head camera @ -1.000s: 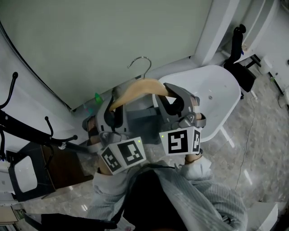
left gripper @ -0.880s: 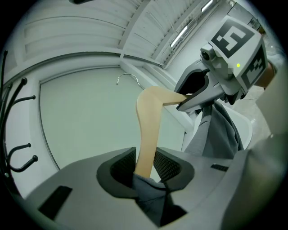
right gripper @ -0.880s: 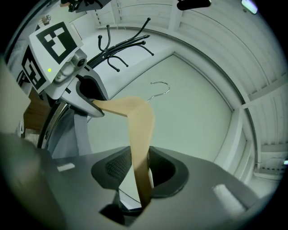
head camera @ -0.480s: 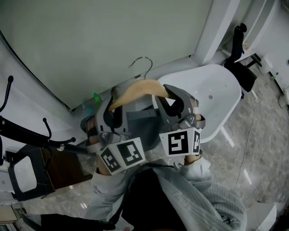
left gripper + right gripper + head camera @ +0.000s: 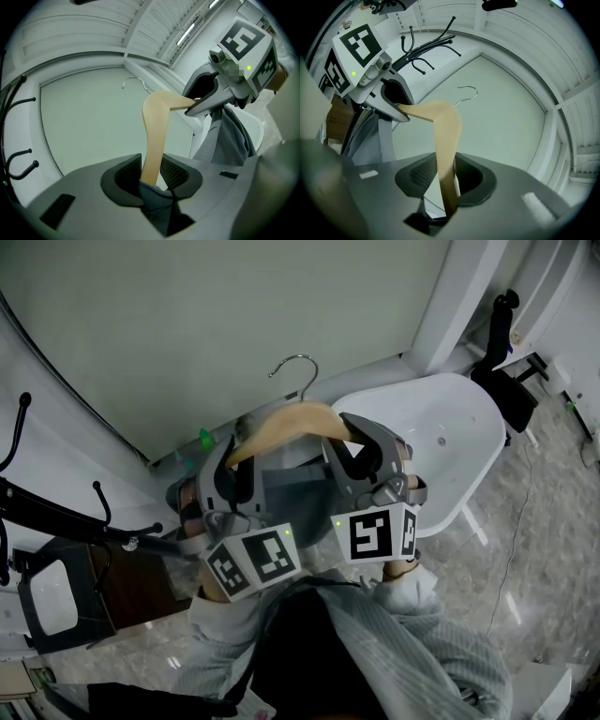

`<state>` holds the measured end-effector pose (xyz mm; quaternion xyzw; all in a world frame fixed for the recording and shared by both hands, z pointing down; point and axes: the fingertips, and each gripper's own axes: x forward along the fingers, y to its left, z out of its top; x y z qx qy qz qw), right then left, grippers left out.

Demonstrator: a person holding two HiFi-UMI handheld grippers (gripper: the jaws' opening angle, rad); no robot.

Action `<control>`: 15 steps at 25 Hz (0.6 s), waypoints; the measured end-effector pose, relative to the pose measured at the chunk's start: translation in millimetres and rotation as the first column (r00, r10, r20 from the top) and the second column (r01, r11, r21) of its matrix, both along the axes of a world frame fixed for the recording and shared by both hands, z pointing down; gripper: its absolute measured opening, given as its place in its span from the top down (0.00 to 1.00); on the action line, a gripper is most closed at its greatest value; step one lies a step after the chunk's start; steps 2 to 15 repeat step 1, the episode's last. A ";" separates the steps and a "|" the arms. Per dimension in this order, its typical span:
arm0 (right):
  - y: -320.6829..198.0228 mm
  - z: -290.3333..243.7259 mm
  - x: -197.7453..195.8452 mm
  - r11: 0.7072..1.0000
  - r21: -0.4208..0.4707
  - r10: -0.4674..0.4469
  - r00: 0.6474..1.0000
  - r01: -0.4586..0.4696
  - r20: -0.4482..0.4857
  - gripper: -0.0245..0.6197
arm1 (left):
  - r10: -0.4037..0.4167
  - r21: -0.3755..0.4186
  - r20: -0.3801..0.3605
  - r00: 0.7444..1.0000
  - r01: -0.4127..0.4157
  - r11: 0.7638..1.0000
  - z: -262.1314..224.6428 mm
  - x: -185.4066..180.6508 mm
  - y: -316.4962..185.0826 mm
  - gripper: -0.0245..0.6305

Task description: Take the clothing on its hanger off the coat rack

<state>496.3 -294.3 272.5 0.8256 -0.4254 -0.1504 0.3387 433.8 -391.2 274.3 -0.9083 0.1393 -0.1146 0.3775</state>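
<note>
We face the pale wall point(image 5: 187, 324), with the white table point(image 5: 450, 437) at three o'clock in the head view and the black coat rack point(image 5: 56, 515) at nine o'clock. The grey clothing point(image 5: 286, 486) hangs at the centre on its wooden hanger point(image 5: 281, 423), well apart from the rack. Our left gripper point(image 5: 151, 172) is clamped on one hanger arm and the cloth over it. Our right gripper point(image 5: 443, 176) is clamped on the other arm. The metal hook point(image 5: 298, 367) points to twelve o'clock, free of the rack.

Left tongs point(image 5: 151, 173) clamp the wooden hanger point(image 5: 154, 126) and grey clothing point(image 5: 157, 200).
</note>
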 end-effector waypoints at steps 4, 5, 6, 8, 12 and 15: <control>0.3 -1.1 0.7 1.000 0.001 0.000 1.000 0.000 0.000 0.78 | 0.001 0.000 0.001 1.000 -0.001 1.000 -1.1 0.8 0.2 0.78; 0.3 -1.1 0.7 1.000 0.001 0.000 1.000 0.000 0.000 0.78 | 0.001 0.000 0.001 1.000 -0.001 1.000 -1.1 0.8 0.2 0.78; 0.3 -1.1 0.7 1.000 0.001 0.000 1.000 0.000 0.000 0.78 | 0.001 0.000 0.001 1.000 -0.001 1.000 -1.1 0.8 0.2 0.78; 0.3 -1.1 0.7 1.000 0.001 0.000 1.000 0.000 0.000 0.78 | 0.001 0.000 0.001 1.000 -0.001 1.000 -1.1 0.8 0.2 0.78; 0.3 -1.1 0.7 1.000 0.001 0.000 1.000 0.000 0.000 0.78 | 0.001 0.000 0.001 1.000 -0.001 1.000 -1.1 0.8 0.2 0.78; 0.3 -1.1 0.7 1.000 0.001 0.000 1.000 0.000 0.000 0.78 | 0.001 0.000 0.001 1.000 -0.001 1.000 -1.1 0.8 0.2 0.78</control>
